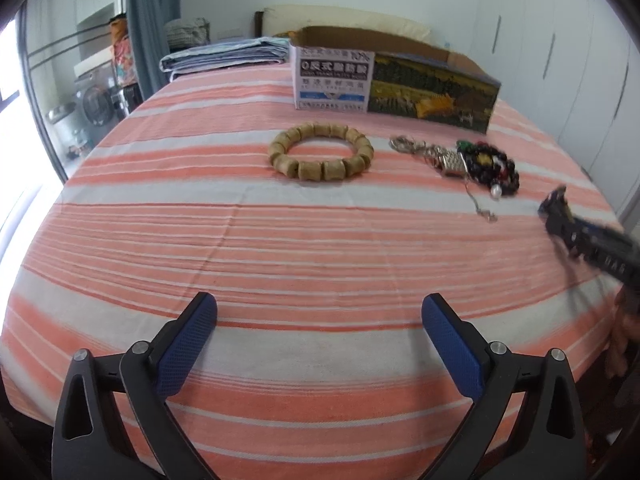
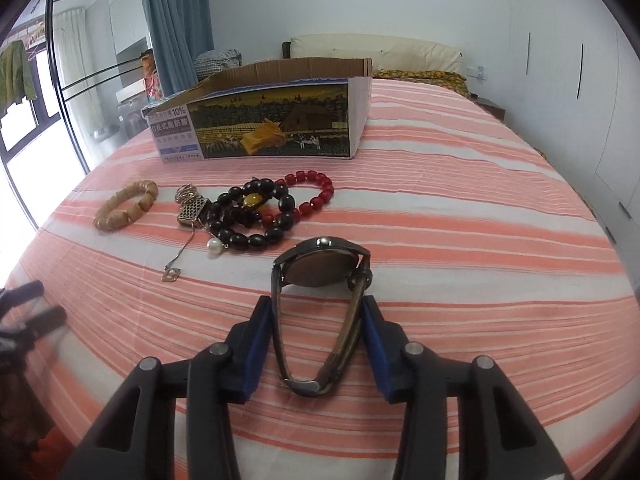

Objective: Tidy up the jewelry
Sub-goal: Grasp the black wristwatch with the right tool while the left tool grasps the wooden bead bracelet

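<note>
My right gripper (image 2: 318, 308) is shut on a dark wristwatch (image 2: 320, 268), its band pressed between the blue pads, case pointing forward just above the bed. Ahead lie a black bead bracelet (image 2: 256, 216), a red bead bracelet (image 2: 316, 196), a gold pendant on a chain (image 2: 192, 210) and a wooden bead bracelet (image 2: 128, 204). An open cardboard box (image 2: 272, 120) stands behind them. My left gripper (image 1: 320, 312) is open and empty over the striped sheet. The wooden bracelet (image 1: 320, 155), pendant and black beads (image 1: 488, 164) and box (image 1: 396, 80) lie ahead of it.
The bed carries an orange and white striped sheet (image 2: 480, 240). Folded bedding (image 1: 228, 56) lies behind the box at the left. A pillow (image 2: 376, 52) is at the head. Wardrobe doors (image 2: 580, 80) stand at the right, a glass sliding door (image 2: 60, 100) at the left.
</note>
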A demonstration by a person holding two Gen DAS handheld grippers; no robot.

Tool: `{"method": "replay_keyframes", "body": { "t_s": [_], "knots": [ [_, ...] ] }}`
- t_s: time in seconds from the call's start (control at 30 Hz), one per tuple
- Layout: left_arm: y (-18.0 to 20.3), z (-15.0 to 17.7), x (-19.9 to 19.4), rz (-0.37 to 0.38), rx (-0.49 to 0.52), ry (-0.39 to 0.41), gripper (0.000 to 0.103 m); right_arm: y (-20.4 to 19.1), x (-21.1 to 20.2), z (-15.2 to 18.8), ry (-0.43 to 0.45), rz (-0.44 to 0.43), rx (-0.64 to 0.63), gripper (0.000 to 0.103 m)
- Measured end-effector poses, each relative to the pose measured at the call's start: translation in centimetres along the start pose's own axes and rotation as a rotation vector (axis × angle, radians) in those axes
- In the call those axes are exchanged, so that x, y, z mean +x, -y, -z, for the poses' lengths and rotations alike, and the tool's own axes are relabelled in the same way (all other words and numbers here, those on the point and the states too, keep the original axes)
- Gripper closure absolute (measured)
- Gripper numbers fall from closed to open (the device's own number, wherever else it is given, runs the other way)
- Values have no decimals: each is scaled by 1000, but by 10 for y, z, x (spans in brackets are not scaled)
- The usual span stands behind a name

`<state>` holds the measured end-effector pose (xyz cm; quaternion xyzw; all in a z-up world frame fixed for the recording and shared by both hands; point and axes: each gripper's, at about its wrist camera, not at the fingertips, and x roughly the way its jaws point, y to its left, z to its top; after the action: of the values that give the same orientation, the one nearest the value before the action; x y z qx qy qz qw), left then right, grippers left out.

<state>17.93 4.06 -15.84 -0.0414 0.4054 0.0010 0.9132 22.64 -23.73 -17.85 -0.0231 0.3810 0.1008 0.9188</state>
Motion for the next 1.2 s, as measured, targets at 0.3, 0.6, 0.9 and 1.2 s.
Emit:
{"method": "replay_keyframes", "body": {
  "t_s": [0.3,0.6,0.9,1.2],
  "knots": [
    [-32,-76,14,-34,-116,66,1,-4,0,2,9,29,-24,59],
    [-32,-113,99,-127,1,-144,19,-3,0,2,15,24,-16,59],
    [-13,-101,75,18,66,-76,90,11,-18,2,4,-38,78,61],
    [-27,-99,0,180,-81,52,90,13,-64,-12,38,-89,89,61]
  ]
}}
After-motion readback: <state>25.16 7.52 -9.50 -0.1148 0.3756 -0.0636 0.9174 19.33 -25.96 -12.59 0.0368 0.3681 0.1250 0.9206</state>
